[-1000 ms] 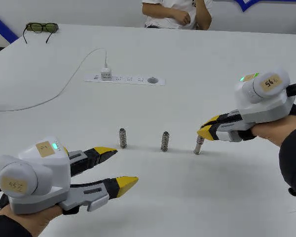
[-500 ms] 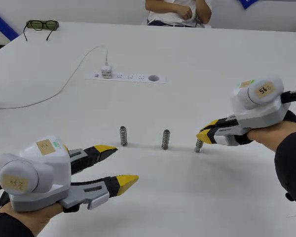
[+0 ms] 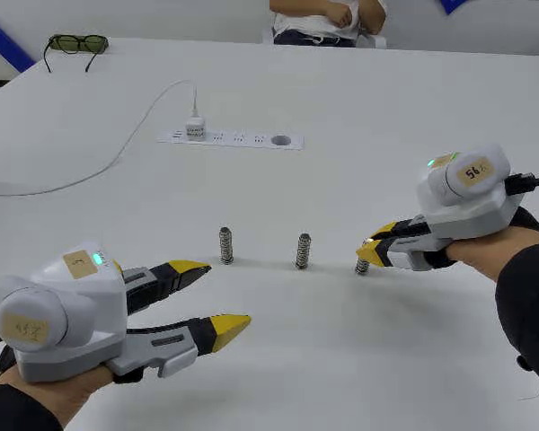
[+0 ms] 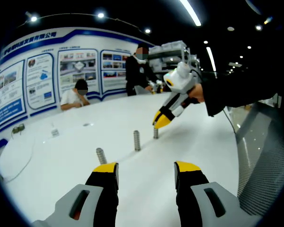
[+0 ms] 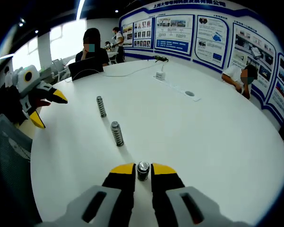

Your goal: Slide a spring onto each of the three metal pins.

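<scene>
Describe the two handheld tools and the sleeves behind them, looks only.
Both the left tool and the right tool have rounded white-and-grey housings, black jaws with yellow tips, a small green light and tan stickers with handwritten numbers. A black cable leaves the rear of the right tool. The person wears dark sleeves.

"Bright in here, isn't it? Even light from the ceiling strips (image 4: pixel 191 12)."
"Yes, and the white table (image 3: pixel 359 99) throws it back. The shadow beside the middle spring (image 3: pixel 303 251) is faint and soft."
"Both gripper views bow hard at the edges, walls curving."
"The head view is sharp, no blur."
</scene>
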`<state>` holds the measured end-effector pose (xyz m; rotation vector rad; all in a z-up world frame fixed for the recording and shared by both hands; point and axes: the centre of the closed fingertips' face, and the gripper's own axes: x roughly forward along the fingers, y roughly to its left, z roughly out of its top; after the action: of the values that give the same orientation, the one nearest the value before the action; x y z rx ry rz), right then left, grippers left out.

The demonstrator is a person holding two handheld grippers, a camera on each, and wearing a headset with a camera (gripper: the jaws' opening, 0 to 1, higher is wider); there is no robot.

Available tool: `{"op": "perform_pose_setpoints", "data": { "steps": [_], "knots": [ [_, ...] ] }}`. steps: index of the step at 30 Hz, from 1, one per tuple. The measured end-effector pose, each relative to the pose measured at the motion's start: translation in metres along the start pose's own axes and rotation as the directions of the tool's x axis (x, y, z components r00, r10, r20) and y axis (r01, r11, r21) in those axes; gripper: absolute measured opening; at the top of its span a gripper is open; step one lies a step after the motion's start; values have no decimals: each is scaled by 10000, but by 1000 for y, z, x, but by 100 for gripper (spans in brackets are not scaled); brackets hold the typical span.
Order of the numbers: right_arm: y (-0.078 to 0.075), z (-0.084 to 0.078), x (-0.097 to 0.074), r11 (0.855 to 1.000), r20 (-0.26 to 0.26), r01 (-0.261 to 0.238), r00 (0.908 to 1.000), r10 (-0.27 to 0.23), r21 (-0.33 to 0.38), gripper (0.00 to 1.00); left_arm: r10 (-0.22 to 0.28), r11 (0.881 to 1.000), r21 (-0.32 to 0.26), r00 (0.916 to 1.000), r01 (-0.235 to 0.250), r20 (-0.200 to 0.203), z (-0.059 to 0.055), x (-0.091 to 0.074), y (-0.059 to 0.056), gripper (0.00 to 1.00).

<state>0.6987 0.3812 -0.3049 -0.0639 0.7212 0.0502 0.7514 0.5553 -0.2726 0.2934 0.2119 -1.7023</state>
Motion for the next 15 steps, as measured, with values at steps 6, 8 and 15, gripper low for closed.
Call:
{"op": "perform_pose_setpoints", "data": {
  "steps": [6, 8, 15],
  "knots": [
    [-2, -2, -10, 9998, 117, 183, 9998, -183, 5, 18, 57, 10000, 2, 10000, -57, 19, 0, 0, 3, 49],
    [-2, -2, -14, 9997, 157, 234, 9996, -233, -17, 19, 72, 10000, -5, 10000, -72, 31, 1, -1, 3, 49],
    [-1, 4, -38, 9985, 590, 504, 9970, -492, -195, 24, 178, 9998, -10, 9998, -178, 45, 1, -3, 8, 51]
  ]
}}
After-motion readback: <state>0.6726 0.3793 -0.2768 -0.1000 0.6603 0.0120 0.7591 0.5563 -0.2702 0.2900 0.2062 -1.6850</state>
